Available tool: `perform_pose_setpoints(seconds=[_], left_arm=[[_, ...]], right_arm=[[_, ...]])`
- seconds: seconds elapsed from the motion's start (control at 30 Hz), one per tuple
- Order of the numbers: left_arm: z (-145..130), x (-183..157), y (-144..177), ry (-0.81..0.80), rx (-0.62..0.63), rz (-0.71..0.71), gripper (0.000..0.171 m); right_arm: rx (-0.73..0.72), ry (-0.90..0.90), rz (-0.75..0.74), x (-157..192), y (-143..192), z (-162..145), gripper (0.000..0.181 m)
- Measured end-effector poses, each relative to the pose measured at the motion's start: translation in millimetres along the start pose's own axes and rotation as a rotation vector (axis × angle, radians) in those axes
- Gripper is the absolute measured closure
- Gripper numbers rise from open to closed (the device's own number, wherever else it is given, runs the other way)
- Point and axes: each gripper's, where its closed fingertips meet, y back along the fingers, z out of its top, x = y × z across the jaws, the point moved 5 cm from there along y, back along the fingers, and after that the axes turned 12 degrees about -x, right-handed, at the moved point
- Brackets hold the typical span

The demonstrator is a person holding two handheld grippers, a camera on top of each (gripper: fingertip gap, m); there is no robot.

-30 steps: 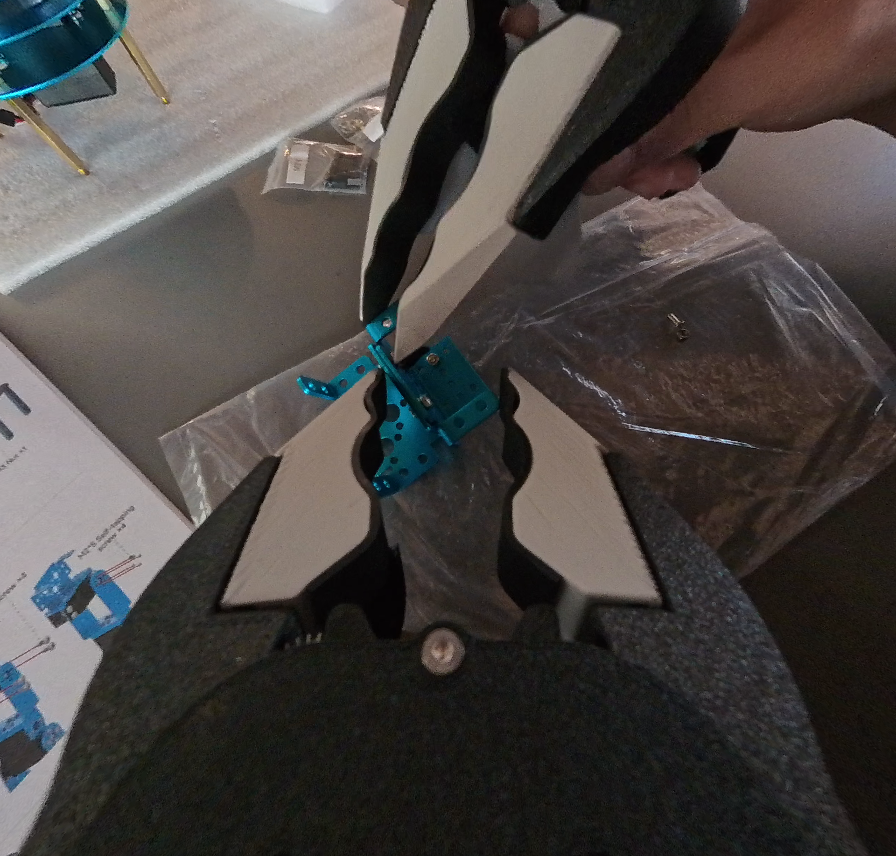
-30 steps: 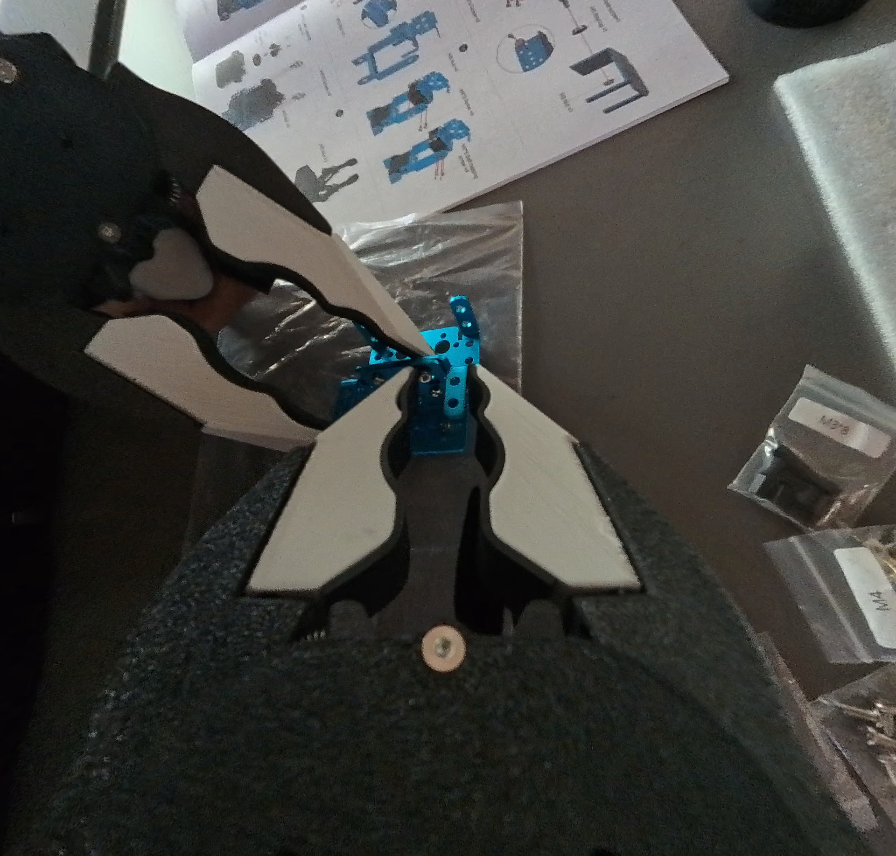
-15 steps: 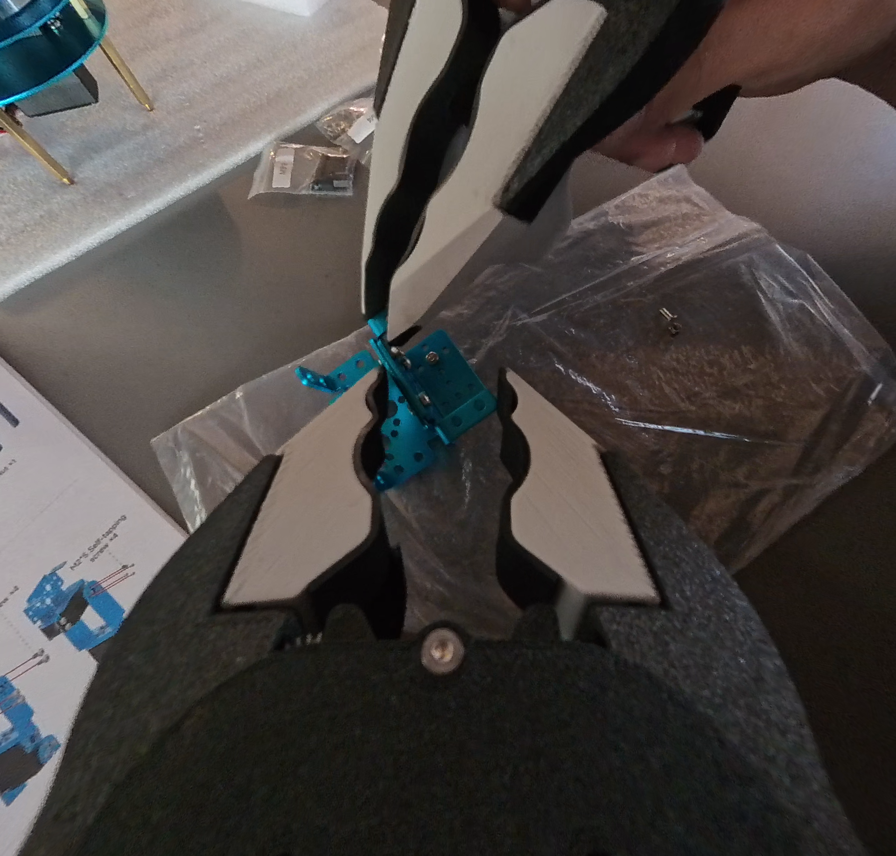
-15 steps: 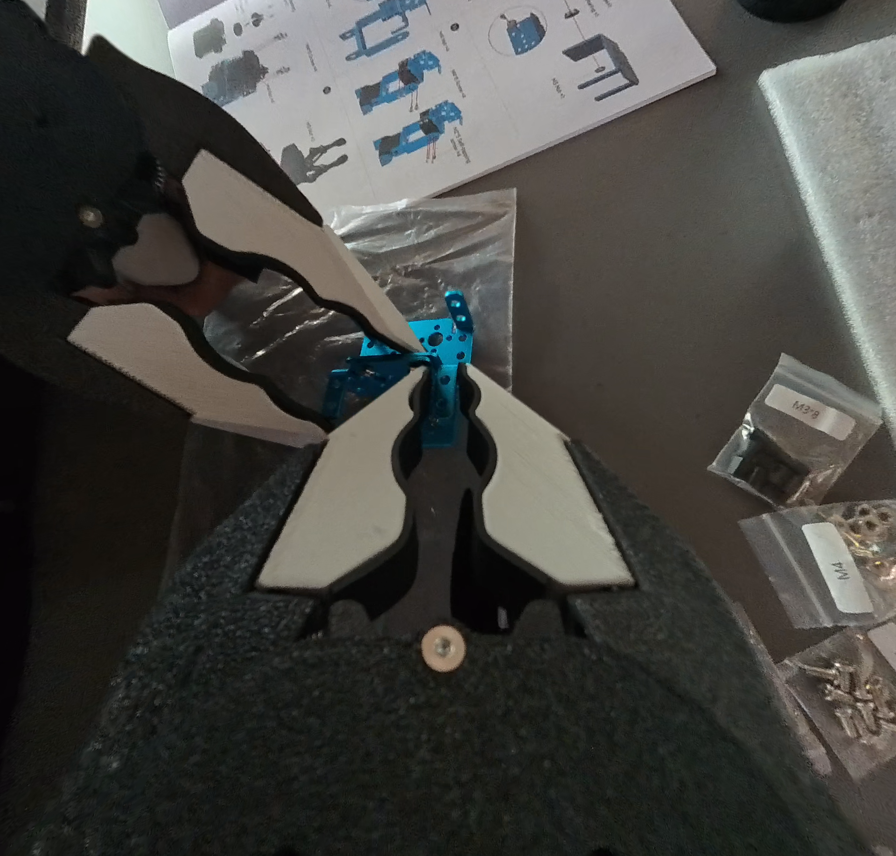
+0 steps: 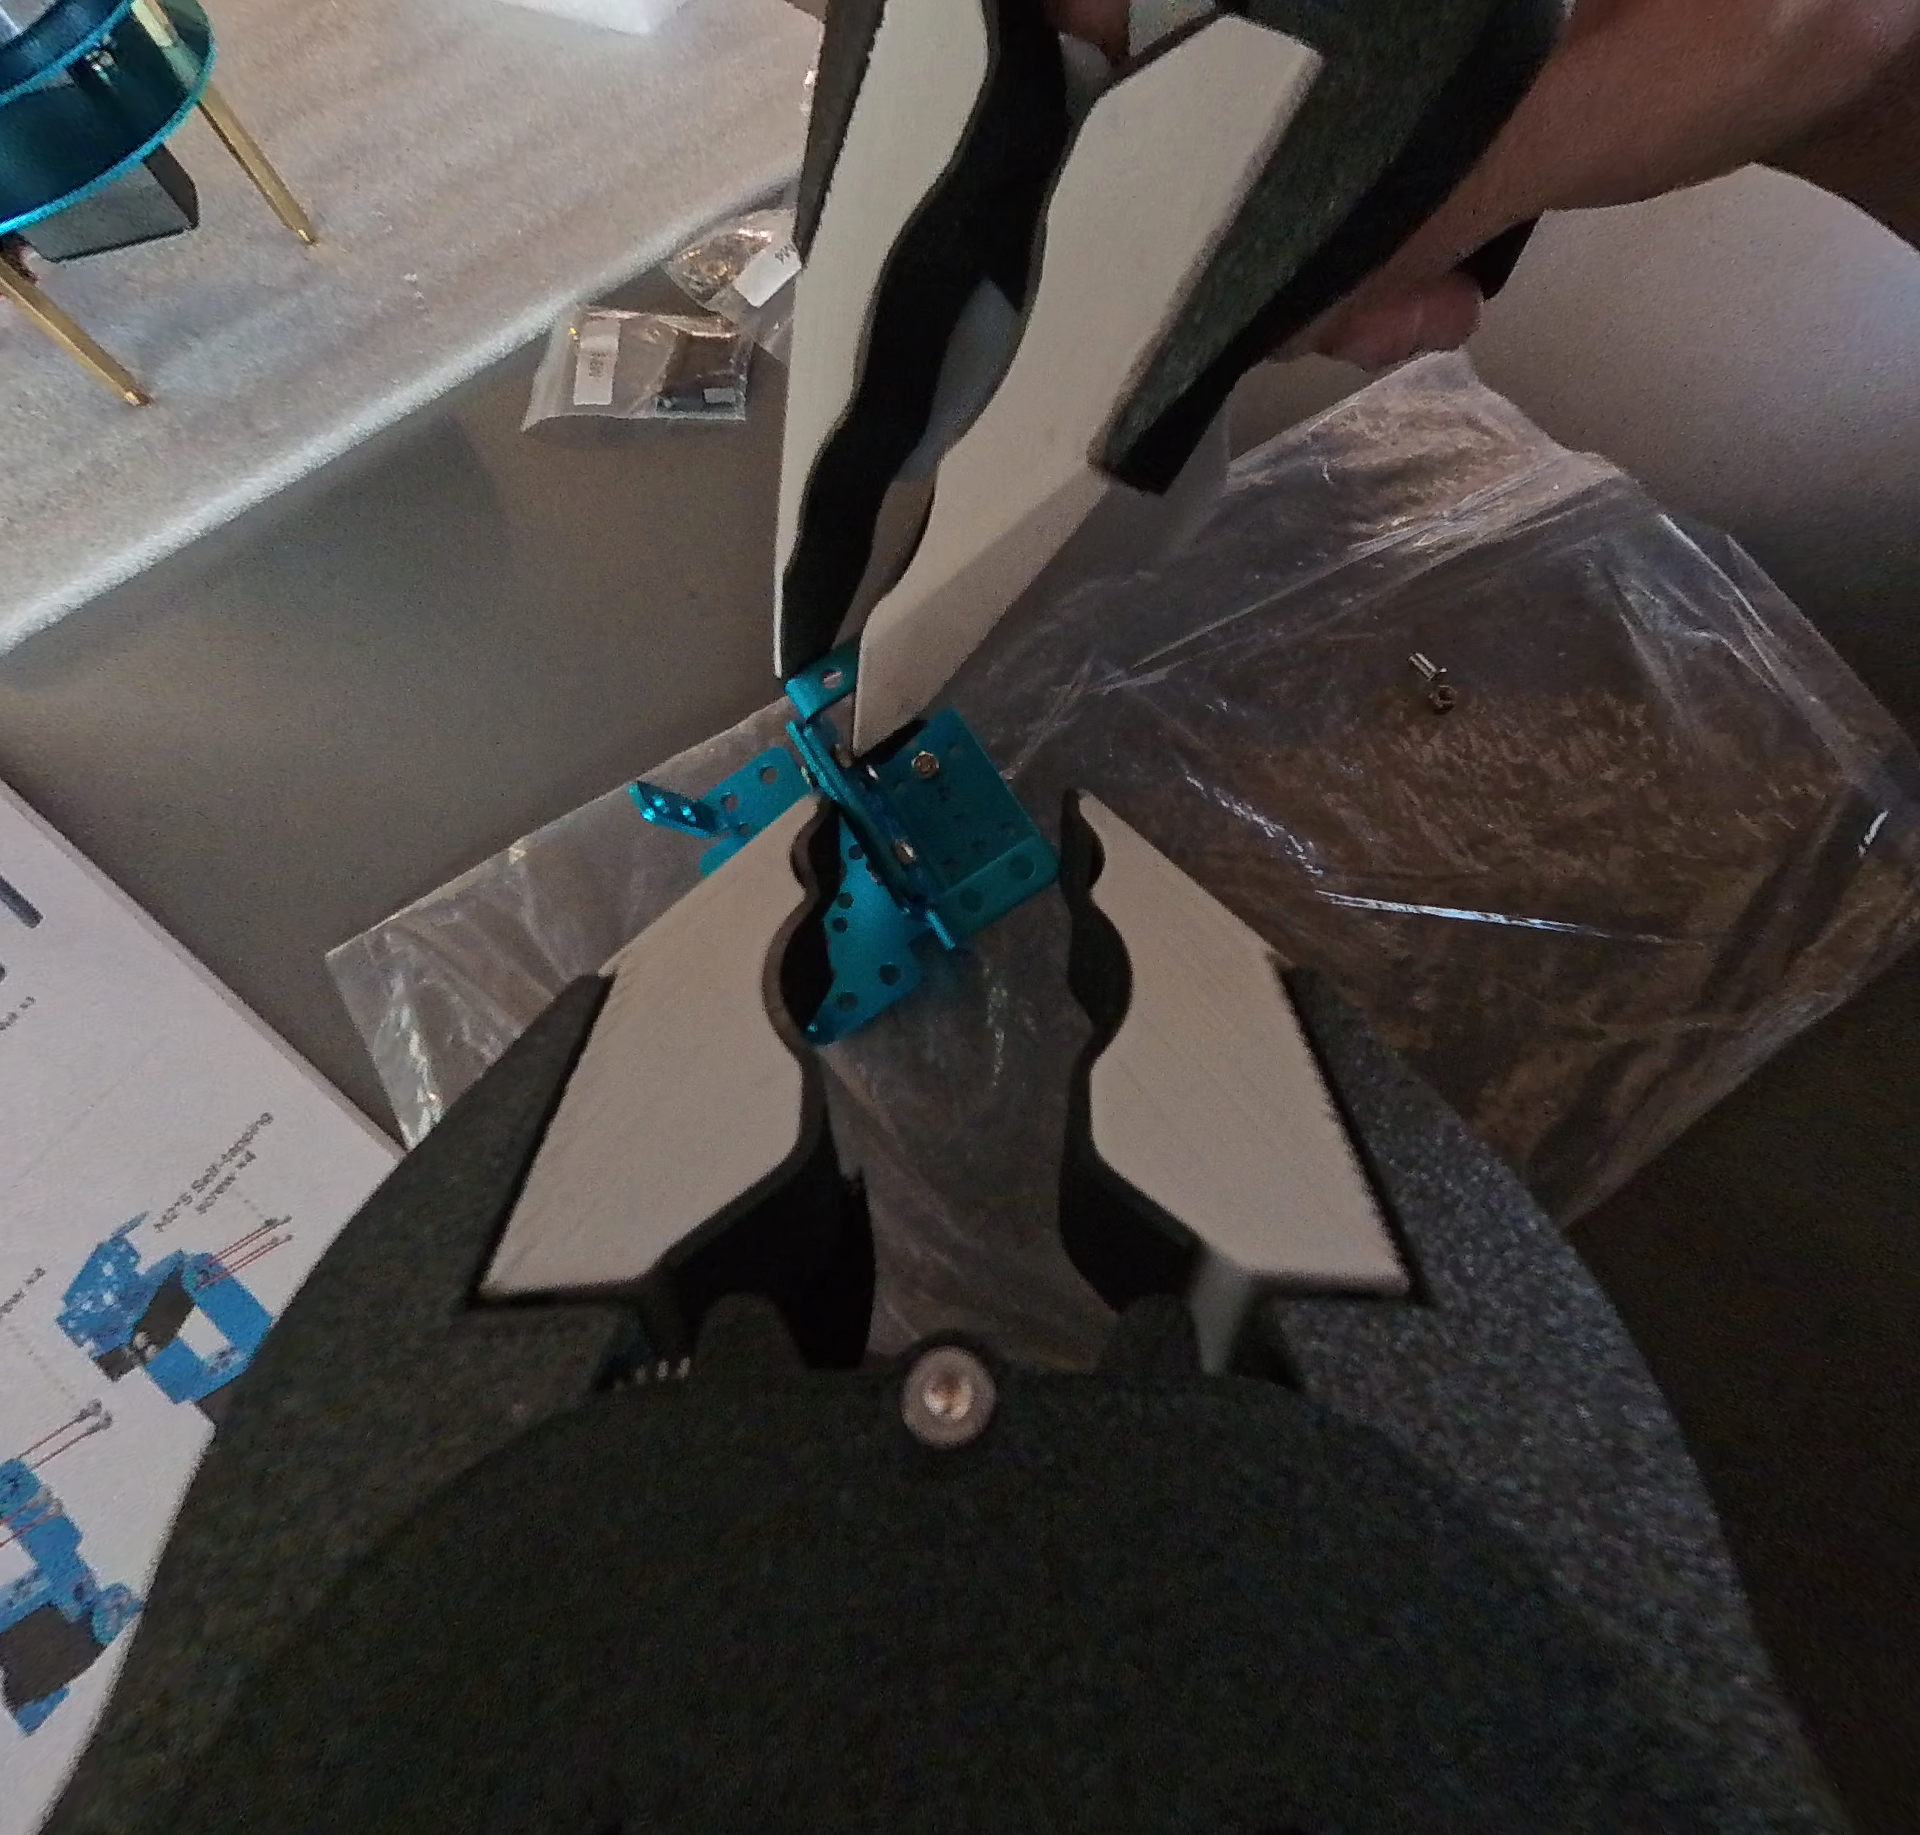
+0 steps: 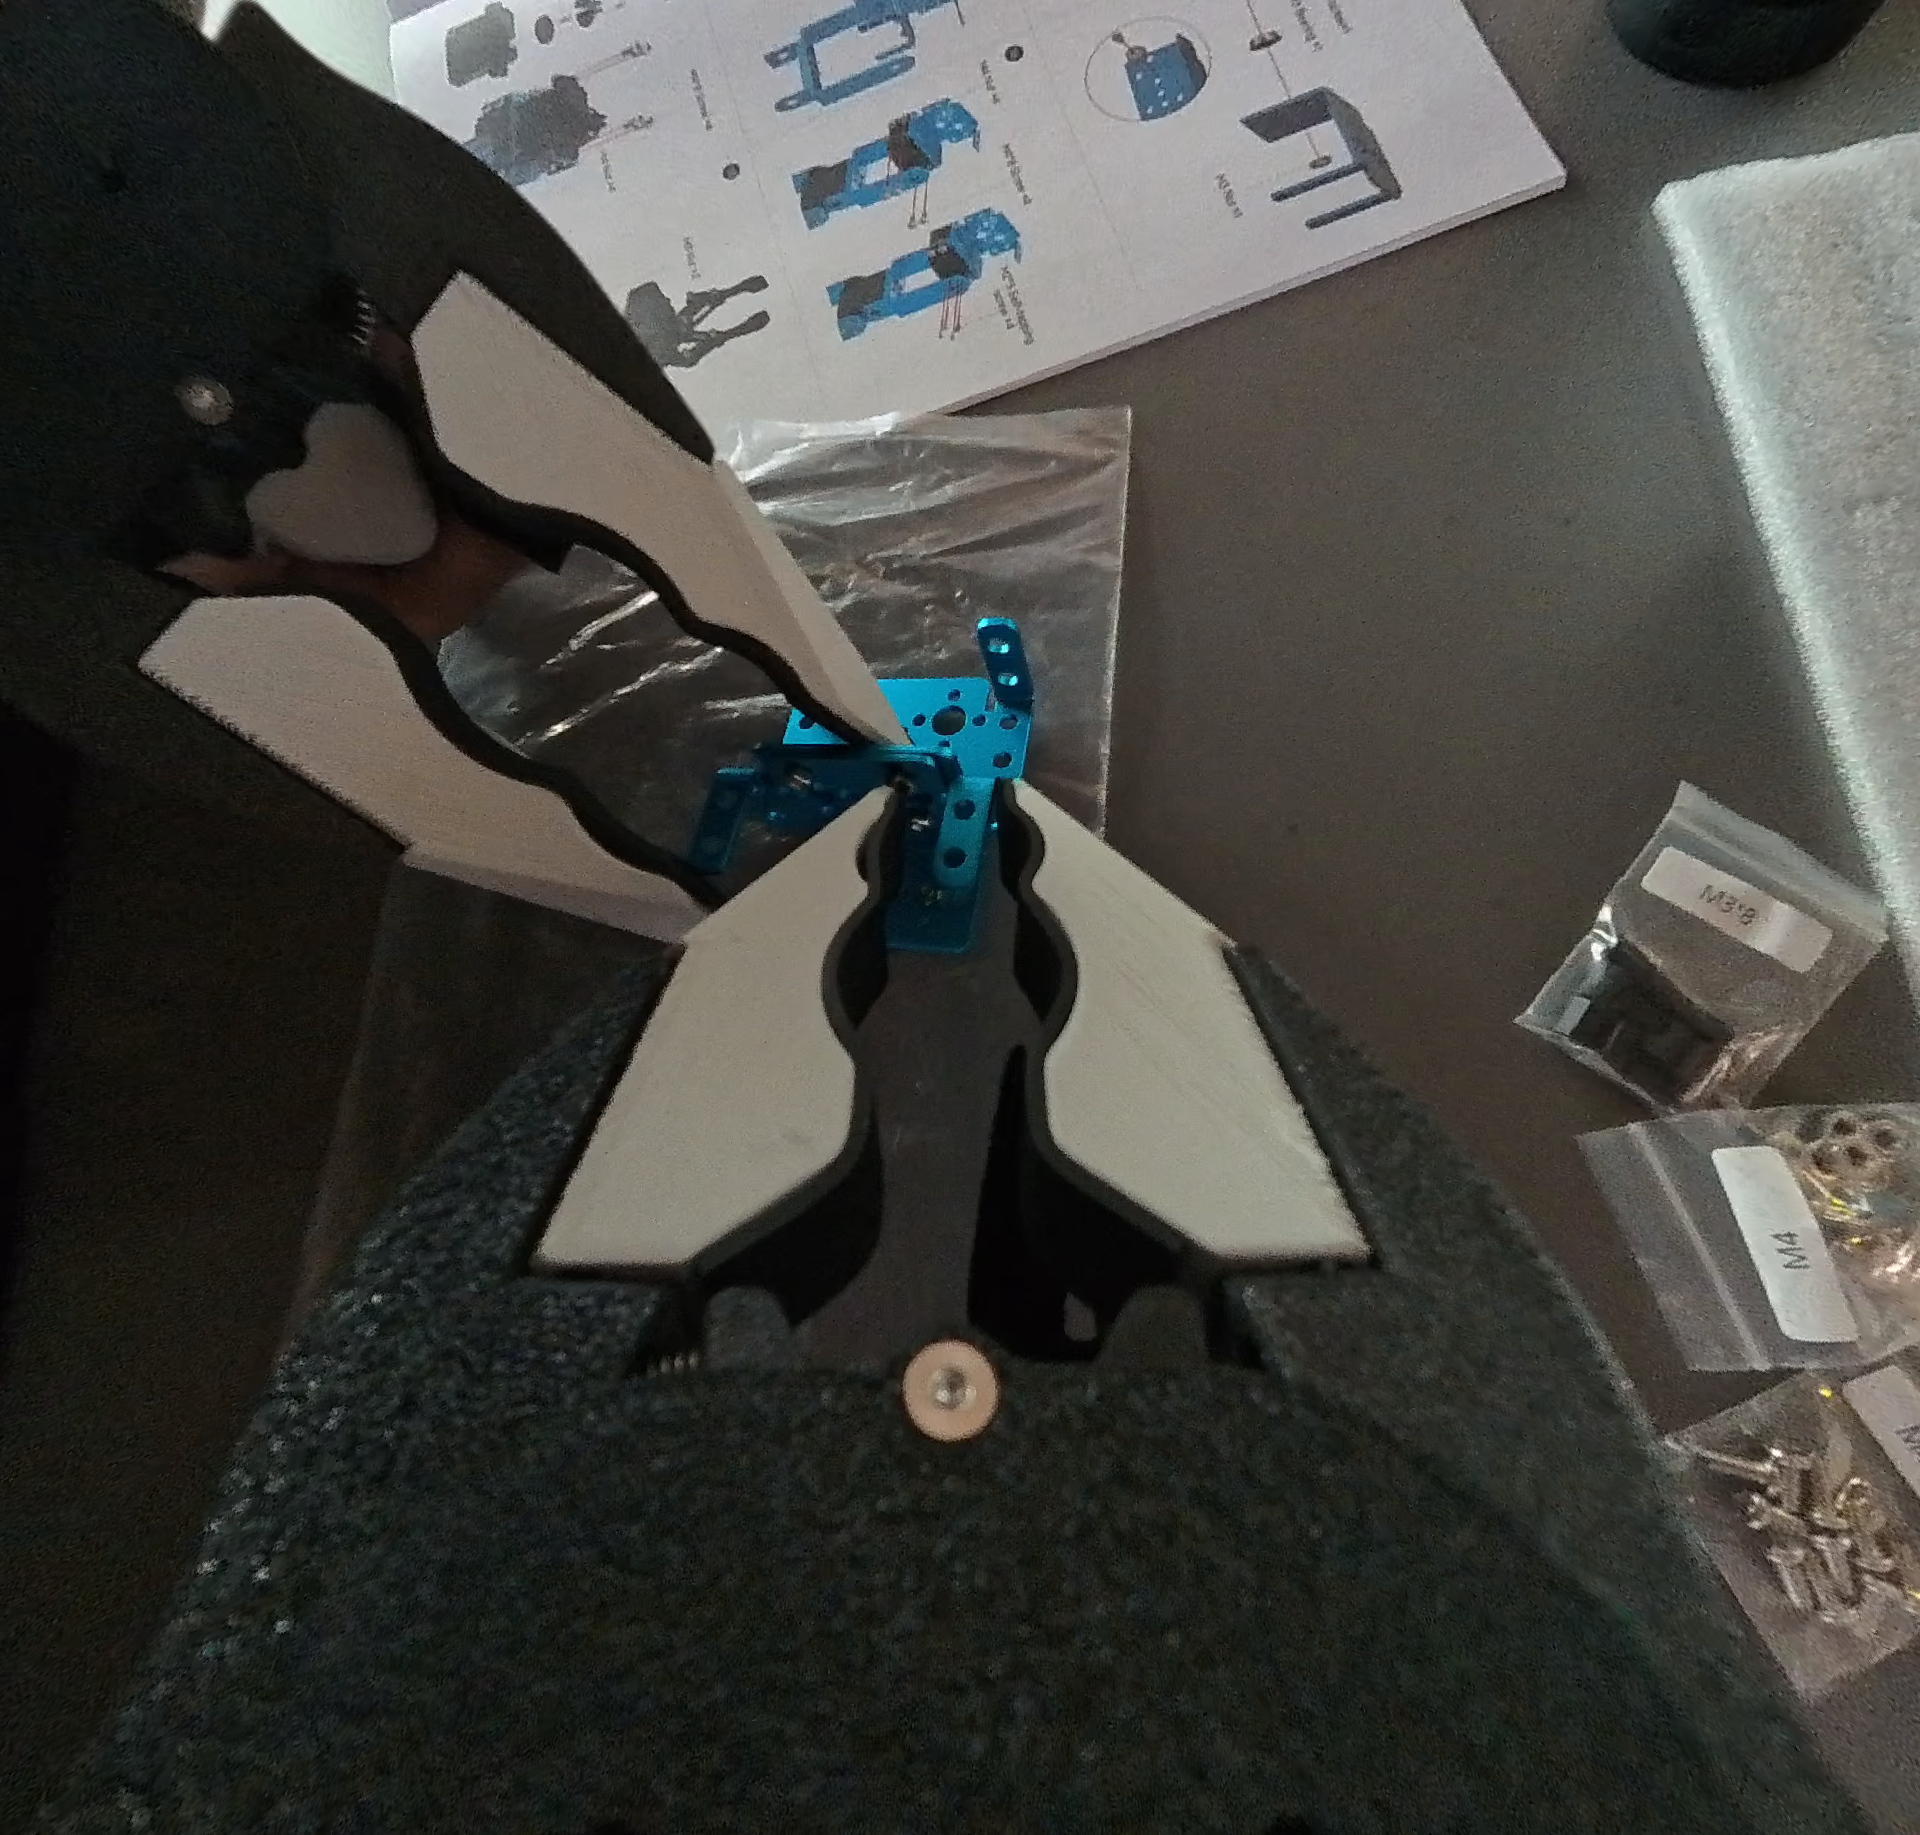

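A blue anodised metal bracket assembly (image 5: pixel 961 855) with many holes and small screws is held just above a clear plastic bag (image 5: pixel 1507 850). My right gripper (image 6: pixel 951 793) is shut on it, pinching a narrow upright part (image 6: pixel 940 892). In the left wrist view the right gripper (image 5: pixel 826 663) comes down from above, held by a hand (image 5: pixel 1683 92). My left gripper (image 5: pixel 935 809) is open with the bracket between its fingers, the left fingertip (image 5: pixel 769 850) against it. In the right wrist view the left gripper (image 6: pixel 784 824) enters from the left, its upper finger tip touching the bracket.
An open instruction booklet (image 6: pixel 987 123) lies beyond the bag. Small bags of screws and parts (image 6: pixel 1714 964) lie at the right. A white foam sheet (image 5: pixel 364 227) carries a teal stand with gold legs (image 5: pixel 94 123). A loose screw (image 5: pixel 1432 684) lies on the plastic. Only a small space, under 4 cm, lies between the two pairs of fingers.
Both grippers keep nearly the same hold and pose; the views have only drifted slightly. The right stays shut on the bracket and the left stays open around it.
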Motion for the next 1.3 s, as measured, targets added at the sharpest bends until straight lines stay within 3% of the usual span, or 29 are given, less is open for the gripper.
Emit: perform_pose_setpoints(seconds=[0.43, 0.57, 0.7, 1.3], left_arm=[[-1, -3, 1, 0.023, 0.0, -0.022, 0.129], [-2, 4, 1, 0.065, 0.009, 0.006, 0.111], [-2, 1, 1, 0.038, 0.01, -0.011, 0.126], [-2, -2, -1, -0.006, 0.014, -0.003, 0.131]], right_arm=[[0.005, 0.014, 0.01, 2, 1, -4, 0.166], [0.04, 0.019, 0.022, 4, -1, -10, 0.164], [0.031, 0.008, 0.028, 4, -3, -9, 0.163], [0.017, -0.028, 0.032, 3, 2, -6, 0.165]])
